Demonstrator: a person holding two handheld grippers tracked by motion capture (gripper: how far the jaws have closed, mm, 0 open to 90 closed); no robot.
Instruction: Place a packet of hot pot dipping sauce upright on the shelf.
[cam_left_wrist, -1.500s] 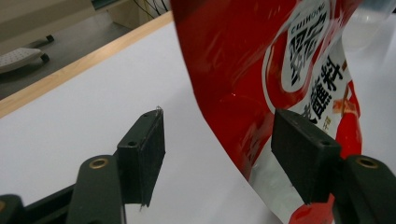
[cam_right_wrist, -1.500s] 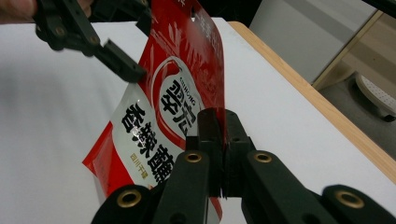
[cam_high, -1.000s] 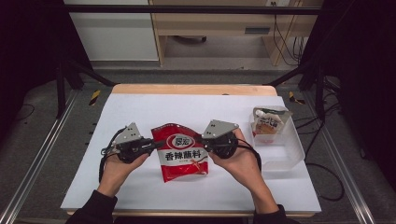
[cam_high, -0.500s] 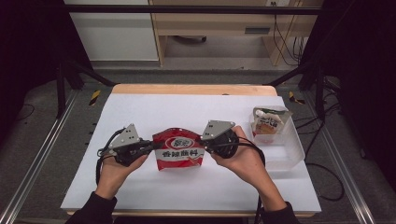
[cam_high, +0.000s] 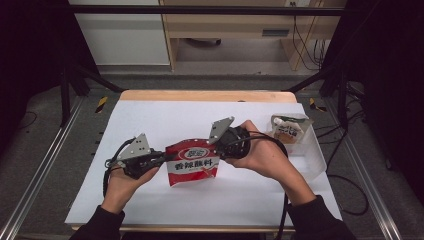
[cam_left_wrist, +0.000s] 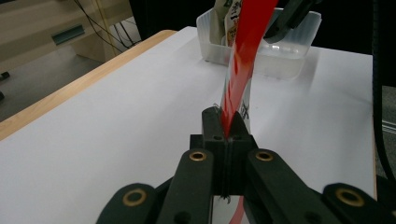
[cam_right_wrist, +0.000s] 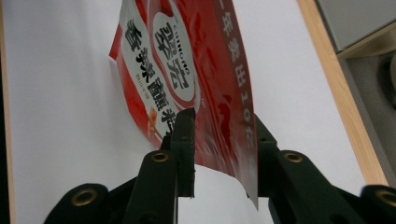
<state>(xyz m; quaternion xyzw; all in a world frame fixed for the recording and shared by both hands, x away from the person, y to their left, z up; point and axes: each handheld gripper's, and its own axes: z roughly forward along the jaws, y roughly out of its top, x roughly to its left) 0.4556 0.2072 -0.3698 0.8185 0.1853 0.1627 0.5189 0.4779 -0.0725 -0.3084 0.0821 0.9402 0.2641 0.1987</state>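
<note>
On white table amid dark room, left claw clamping red pouch, right claw just opening around it.

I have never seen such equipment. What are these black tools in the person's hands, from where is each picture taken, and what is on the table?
A person holds one hand-held tool, a gripper, in each hand. The high view looks down from above the table. The other two pictures come from small cameras riding on each gripper, looking along its two black jaws.

The left gripper is shut on the edge of a red plastic sauce pouch with white labels. The right gripper has its jaws around the pouch's other edge; they have just been opening, and a gap shows beside the pouch there.

On the white table cover, at the right, stands a clear plastic tub holding a brown and white spouted pouch.
</note>
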